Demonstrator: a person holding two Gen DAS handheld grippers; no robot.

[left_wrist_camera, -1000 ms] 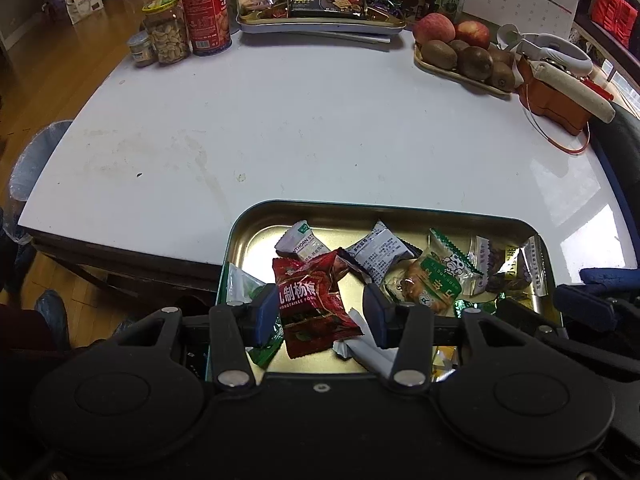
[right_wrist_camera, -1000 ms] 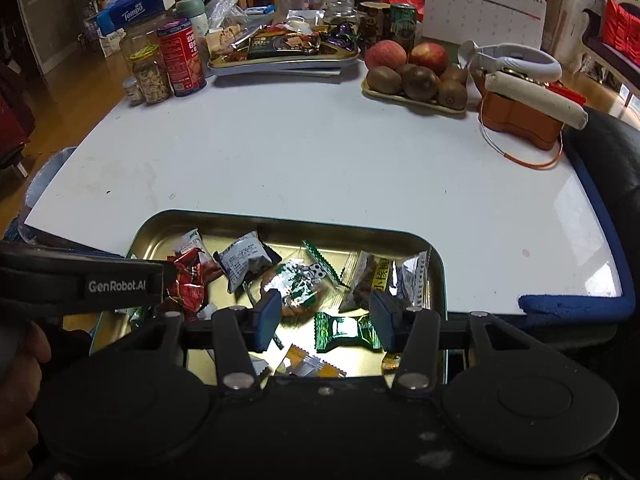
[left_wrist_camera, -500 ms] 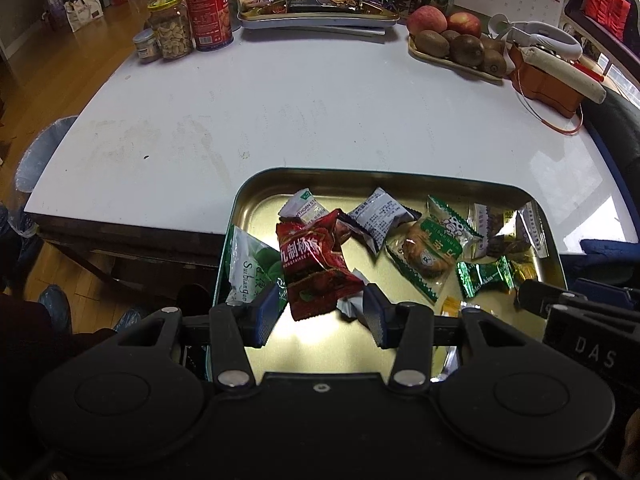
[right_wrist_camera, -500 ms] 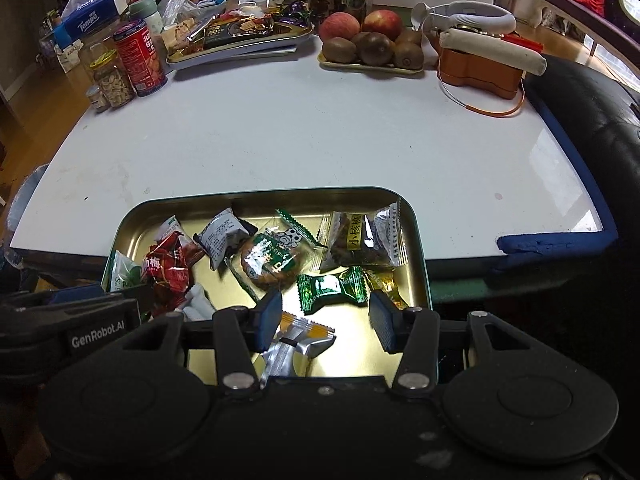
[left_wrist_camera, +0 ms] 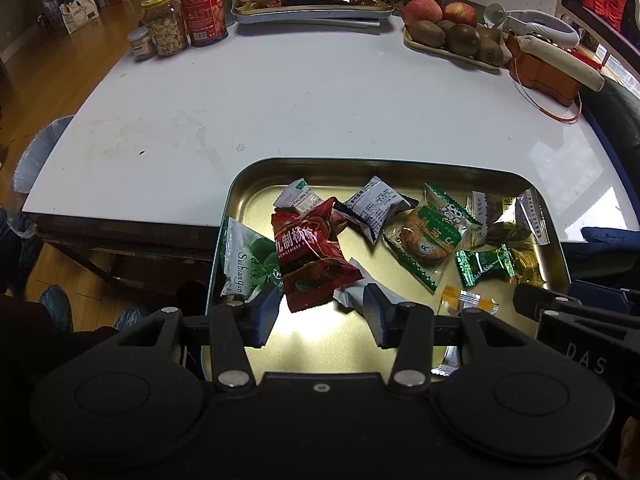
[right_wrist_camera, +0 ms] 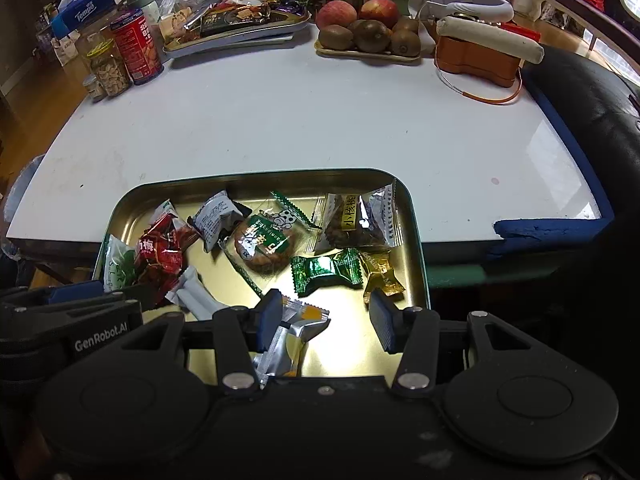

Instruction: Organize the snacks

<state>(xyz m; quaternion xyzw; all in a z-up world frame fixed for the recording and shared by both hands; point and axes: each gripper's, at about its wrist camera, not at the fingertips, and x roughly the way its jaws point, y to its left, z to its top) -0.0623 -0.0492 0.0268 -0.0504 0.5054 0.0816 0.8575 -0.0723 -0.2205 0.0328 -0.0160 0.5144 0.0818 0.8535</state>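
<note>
While poised with parted, empty jaws over the tray's (left_wrist_camera: pixel 554 236) near edge, left gripper (left_wrist_camera: pixel 320 314) and right gripper (right_wrist_camera: pixel 325 320): probably light, crinkly, slippery red packet (left_wrist_camera: pixel 310 252) near the left edge, best pinched at a sealed end.

One gold tray (right_wrist_camera: pixel 416 224) is seen at the near edge of the bench (right_wrist_camera: pixel 280 128), and about ten wrapped snacks are counted in it, among them one red packet (right_wrist_camera: pixel 160 258), one green candy (right_wrist_camera: pixel 326 271) and one gold candy (right_wrist_camera: pixel 380 274). Beyond the tray, one fruit plate (right_wrist_camera: pixel 366 54) is seen with two apples and about five kiwis. Left of that plate, one red can (right_wrist_camera: pixel 136 48) and one nut jar (right_wrist_camera: pixel 110 66) are counted.
</note>
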